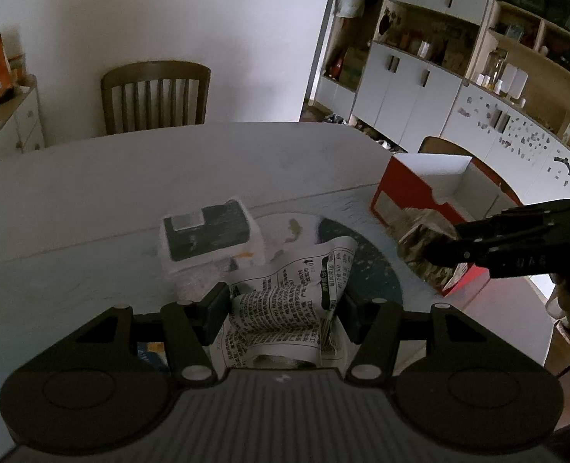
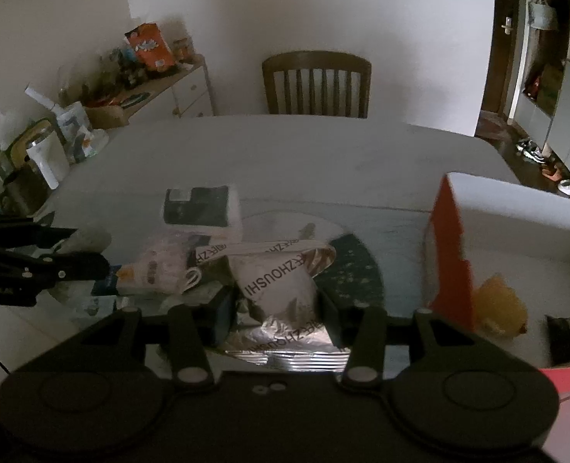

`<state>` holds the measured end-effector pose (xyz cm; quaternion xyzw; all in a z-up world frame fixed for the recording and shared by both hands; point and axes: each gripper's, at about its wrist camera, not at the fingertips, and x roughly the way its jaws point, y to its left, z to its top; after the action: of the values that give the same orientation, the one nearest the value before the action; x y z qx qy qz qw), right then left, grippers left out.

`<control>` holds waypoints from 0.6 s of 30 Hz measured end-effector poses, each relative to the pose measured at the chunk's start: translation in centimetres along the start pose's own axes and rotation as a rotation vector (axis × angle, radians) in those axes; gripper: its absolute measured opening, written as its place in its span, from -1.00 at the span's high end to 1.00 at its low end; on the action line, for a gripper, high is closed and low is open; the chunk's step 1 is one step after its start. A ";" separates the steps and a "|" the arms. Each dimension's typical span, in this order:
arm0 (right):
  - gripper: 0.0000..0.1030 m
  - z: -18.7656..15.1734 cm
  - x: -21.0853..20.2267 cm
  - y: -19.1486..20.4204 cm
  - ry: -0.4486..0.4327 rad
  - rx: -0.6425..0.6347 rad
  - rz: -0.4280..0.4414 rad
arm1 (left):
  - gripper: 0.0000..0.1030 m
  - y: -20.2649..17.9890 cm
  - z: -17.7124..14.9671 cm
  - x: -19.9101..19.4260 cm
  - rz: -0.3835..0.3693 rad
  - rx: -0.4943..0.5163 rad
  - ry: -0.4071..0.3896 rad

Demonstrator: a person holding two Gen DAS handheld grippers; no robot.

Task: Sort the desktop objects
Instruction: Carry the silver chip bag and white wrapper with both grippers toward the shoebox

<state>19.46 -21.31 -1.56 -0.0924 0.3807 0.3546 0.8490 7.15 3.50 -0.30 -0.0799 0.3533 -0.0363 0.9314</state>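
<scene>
My left gripper (image 1: 283, 318) is shut on a white printed snack packet (image 1: 285, 308), held above the table. My right gripper (image 2: 275, 318) is shut on a silver foil bag (image 2: 281, 297) with dark lettering, just left of the red and white box (image 2: 450, 254). In the left wrist view the right gripper (image 1: 433, 245) holds that foil bag (image 1: 420, 239) at the red box (image 1: 404, 189). A tissue pack with a dark label (image 1: 207, 231) lies on the table; it also shows in the right wrist view (image 2: 202, 208). Inside the box lie a yellow item (image 2: 501, 305) and a dark item (image 2: 562, 339).
A white round table (image 1: 130, 177) carries a dark round mat (image 1: 373, 266). More packets (image 2: 157, 270) lie left of the foil bag. A wooden chair (image 1: 155, 94) stands behind the table. A cluttered sideboard (image 2: 92, 115) is at the left, shelving (image 1: 477, 77) at the right.
</scene>
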 end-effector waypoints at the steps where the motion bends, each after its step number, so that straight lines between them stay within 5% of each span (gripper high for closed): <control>1: 0.09 0.1 -0.3 -0.5 -0.005 0.000 -0.002 | -0.13 -0.3 0.1 0.0 -0.001 -0.001 -0.001; 18: 0.09 0.5 -2.9 -8.6 -0.048 0.019 -0.031 | -0.13 -7.3 2.5 2.3 -0.017 0.030 -0.016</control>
<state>24.16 -28.93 -0.13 -0.0816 0.3622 0.3397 0.8642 10.47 -3.62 1.32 -0.0691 0.3448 -0.0489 0.9349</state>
